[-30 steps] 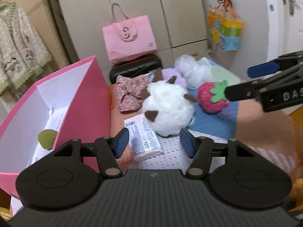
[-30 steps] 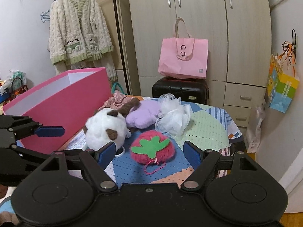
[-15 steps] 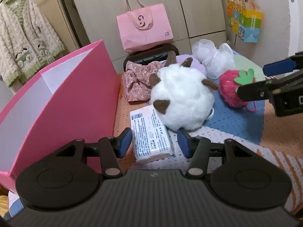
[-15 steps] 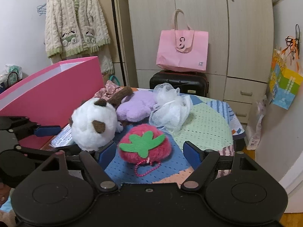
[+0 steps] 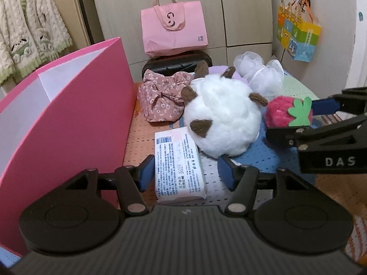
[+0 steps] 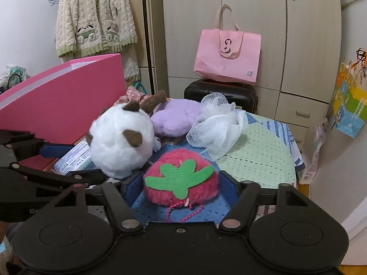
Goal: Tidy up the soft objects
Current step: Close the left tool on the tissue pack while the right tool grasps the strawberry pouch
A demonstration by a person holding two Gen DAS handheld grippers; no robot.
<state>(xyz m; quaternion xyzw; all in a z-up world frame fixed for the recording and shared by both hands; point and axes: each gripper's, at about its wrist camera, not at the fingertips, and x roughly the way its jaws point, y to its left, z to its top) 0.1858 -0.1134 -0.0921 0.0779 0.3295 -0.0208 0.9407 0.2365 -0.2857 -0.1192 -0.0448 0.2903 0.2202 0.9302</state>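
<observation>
A white tissue pack lies flat beside the tall pink box. My left gripper straddles the pack, its jaws opening, with a gap still showing at the right pad. Just behind sits a white plush ball with brown ears. The red strawberry plush rests on the blue patch of the table cloth, between the fingers of my right gripper. Those jaws are closing, and the plush does not look squeezed. A purple plush, a white mesh puff and a floral cloth lie further back.
A pink tote bag stands on a black suitcase behind the table, in front of wardrobe doors. A knitted cardigan hangs at the left. A colourful paper bag hangs on the right wall. The table's right edge drops off near the door.
Both grippers have moved forward and lower. The left now straddles the tissue pack. The right jaws have narrowed around the strawberry plush, which fills the gap between them.
</observation>
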